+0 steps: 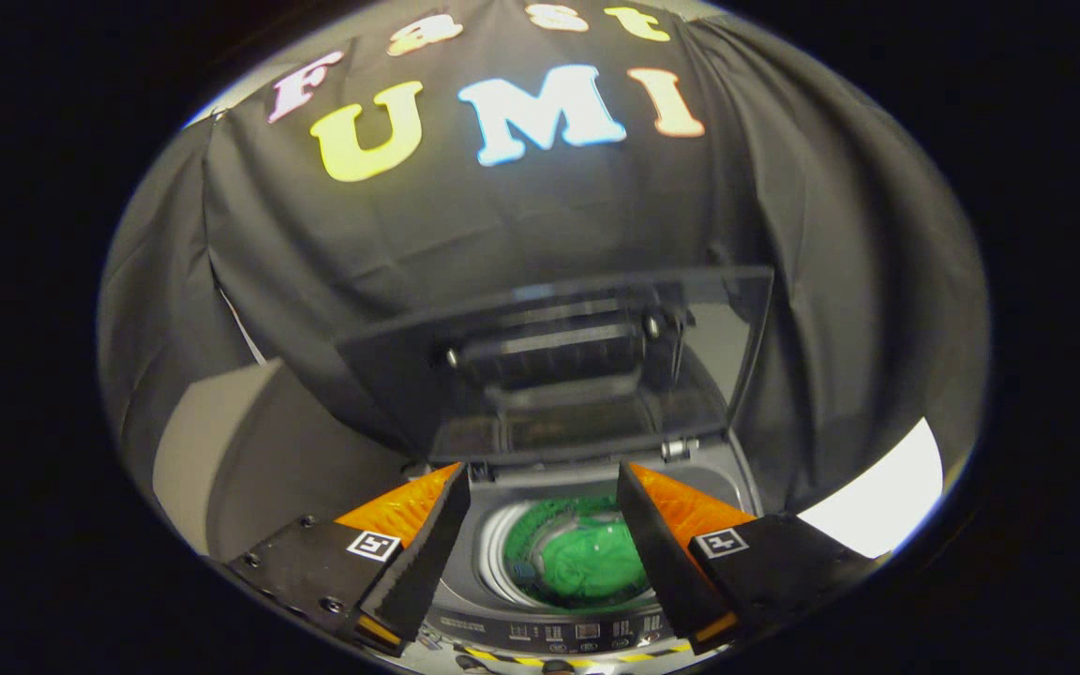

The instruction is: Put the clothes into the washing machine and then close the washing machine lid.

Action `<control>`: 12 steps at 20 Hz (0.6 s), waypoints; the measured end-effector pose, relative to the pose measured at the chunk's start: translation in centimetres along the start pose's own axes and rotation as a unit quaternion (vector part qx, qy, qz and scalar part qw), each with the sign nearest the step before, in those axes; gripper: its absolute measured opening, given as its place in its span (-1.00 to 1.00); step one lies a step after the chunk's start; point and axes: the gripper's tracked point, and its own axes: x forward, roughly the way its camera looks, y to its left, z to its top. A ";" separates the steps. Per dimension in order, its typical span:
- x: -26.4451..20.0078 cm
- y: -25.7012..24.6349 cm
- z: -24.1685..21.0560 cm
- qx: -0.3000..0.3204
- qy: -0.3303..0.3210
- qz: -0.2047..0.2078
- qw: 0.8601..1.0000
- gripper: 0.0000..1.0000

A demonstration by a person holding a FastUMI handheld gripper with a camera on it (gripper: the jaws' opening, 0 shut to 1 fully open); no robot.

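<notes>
A small top-loading washing machine (587, 630) stands below and just ahead of my fingers. Its dark see-through lid (559, 366) stands raised upright behind the drum opening. A green garment (592, 561) lies down inside the round drum, seen in the gap between my fingers. My gripper (542, 478) hangs above the opening, open, with nothing between its fingers.
A control strip (559, 633) runs along the machine's near edge, with a yellow-and-black striped band below it. The black cloth wall (502, 216) hangs close behind the lid. Pale surfaces show to the left (221, 450) and right (877, 506) of the machine.
</notes>
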 end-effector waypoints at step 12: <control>5.0 1.6 11.2 0.005 -0.049 -0.003 0.999 0.96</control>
